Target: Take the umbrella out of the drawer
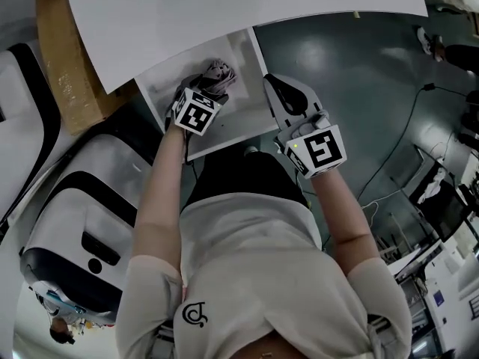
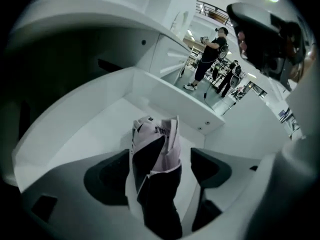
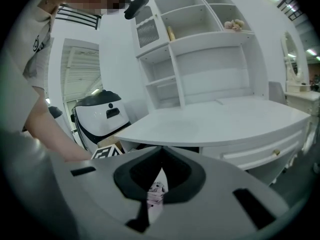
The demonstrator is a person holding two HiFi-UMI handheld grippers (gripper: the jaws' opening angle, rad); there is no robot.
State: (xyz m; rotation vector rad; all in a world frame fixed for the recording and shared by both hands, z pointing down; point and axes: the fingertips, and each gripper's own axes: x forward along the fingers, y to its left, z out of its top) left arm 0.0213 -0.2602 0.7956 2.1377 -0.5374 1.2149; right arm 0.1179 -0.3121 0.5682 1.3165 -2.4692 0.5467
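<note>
A folded umbrella [image 1: 218, 76], dark with pale pink and white folds, lies in the open white drawer [image 1: 243, 122] under the desk top [image 1: 224, 6]. My left gripper [image 1: 203, 88] points steeply down into the drawer. In the left gripper view it [image 2: 160, 156] stands open, one jaw on either side of the umbrella [image 2: 156, 149], the pads apart from the fabric. My right gripper [image 1: 274, 82] hovers over the drawer's right front corner. In the right gripper view it [image 3: 161, 151] is shut with nothing held, and a bit of the umbrella [image 3: 156, 191] shows below the joined tips.
A cardboard box [image 1: 63, 58] and a white and black machine [image 1: 82, 223] stand to the left of the drawer. Cables [image 1: 397, 155] run over the grey floor at the right. White shelves [image 3: 200, 44] rise above the desk. People [image 2: 210, 54] stand far off.
</note>
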